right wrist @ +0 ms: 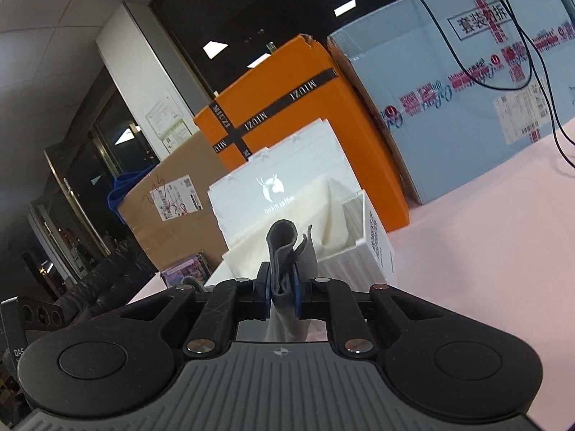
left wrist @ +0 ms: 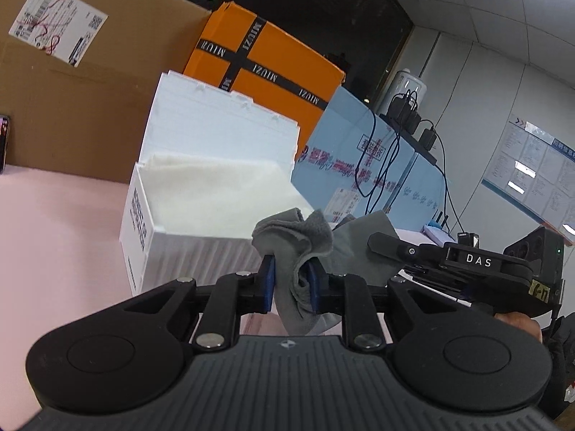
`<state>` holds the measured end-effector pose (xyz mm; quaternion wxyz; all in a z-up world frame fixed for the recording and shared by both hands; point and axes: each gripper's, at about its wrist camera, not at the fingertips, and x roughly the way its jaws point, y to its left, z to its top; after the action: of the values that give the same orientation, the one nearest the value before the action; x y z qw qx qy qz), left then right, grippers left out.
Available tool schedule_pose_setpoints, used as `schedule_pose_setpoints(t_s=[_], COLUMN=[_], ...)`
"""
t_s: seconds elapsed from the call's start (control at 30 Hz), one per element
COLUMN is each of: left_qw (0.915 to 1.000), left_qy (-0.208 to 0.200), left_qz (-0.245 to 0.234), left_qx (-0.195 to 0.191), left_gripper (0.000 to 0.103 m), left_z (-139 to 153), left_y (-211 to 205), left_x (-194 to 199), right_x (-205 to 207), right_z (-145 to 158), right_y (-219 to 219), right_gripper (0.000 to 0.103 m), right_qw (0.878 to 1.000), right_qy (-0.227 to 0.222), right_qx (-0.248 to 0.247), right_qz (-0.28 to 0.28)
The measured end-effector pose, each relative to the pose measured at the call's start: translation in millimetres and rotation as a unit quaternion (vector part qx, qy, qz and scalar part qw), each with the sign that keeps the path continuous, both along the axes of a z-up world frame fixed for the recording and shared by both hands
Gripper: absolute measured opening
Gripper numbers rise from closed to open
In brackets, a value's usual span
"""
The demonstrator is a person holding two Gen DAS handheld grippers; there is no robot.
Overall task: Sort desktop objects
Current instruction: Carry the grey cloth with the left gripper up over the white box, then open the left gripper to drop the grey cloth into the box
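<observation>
My left gripper is shut on a bunched edge of a grey cloth, held above the pink table. My right gripper is shut on another edge of the same grey cloth, which stands up folded between its blue pads. The right gripper also shows in the left wrist view, just right of the cloth. An open white box with white cloth inside stands right beyond both grippers; it also shows in the right wrist view.
A brown carton, an orange box and a light blue box with black cables line the back of the pink table. A phone leans at the far left.
</observation>
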<state>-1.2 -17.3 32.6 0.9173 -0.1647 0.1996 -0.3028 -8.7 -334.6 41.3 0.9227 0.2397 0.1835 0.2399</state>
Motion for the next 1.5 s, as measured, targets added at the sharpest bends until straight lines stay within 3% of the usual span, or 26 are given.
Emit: schedule_pose_setpoints(t_s=[0.27, 0.37, 0.63, 0.9, 1.07, 1.13, 1.2, 1.27, 1.3, 1.5], left_qw=[0.9972, 0.9964, 0.9971, 0.9951, 0.9924, 0.9898, 0.9865, 0.9836, 0.9821, 0.9757], left_qy=[-0.059, -0.062, -0.045, -0.023, -0.034, -0.048, -0.061, -0.070, -0.074, -0.070], left_qz=[0.046, 0.057, 0.061, 0.091, 0.102, 0.111, 0.125, 0.139, 0.146, 0.188], left_qx=[-0.010, -0.013, -0.005, 0.032, 0.061, 0.075, 0.087, 0.091, 0.094, 0.087], left_gripper=[0.017, 0.017, 0.017, 0.017, 0.018, 0.023, 0.027, 0.042, 0.051, 0.065], left_z=[26.0, 27.6, 17.1, -2.3, -7.4, -7.8, -7.4, -6.8, -6.5, -6.3], left_y=[7.4, 7.5, -2.0, -1.8, -7.5, -9.5, -10.1, -8.7, -7.9, 6.3], left_x=[17.8, 32.0, 66.5, 85.4, 87.5, 85.9, 84.0, 82.7, 82.0, 86.4], right_x=[23.0, 37.6, 79.4, 102.4, 105.2, 104.9, 103.3, 102.6, 102.5, 103.5], right_z=[30.7, 35.1, 21.1, 1.7, -4.6, -6.0, -7.2, -9.0, -10.2, -13.8], right_y=[14.4, 19.0, 32.9, 42.3, 44.5, 46.5, 47.6, 47.6, 47.3, 43.2], right_gripper=[0.011, 0.011, 0.011, 0.011, 0.011, 0.012, 0.022, 0.033, 0.033, 0.049], right_qw=[0.998, 0.997, 0.996, 0.992, 0.989, 0.986, 0.984, 0.981, 0.980, 0.976], right_qy=[-0.062, -0.077, -0.064, -0.056, -0.051, -0.057, -0.062, -0.064, -0.066, -0.066], right_qx=[-0.023, -0.031, -0.062, -0.110, -0.136, -0.150, -0.160, -0.170, -0.177, -0.192], right_qz=[0.002, -0.004, -0.020, -0.032, -0.036, -0.041, -0.048, -0.060, -0.065, -0.078])
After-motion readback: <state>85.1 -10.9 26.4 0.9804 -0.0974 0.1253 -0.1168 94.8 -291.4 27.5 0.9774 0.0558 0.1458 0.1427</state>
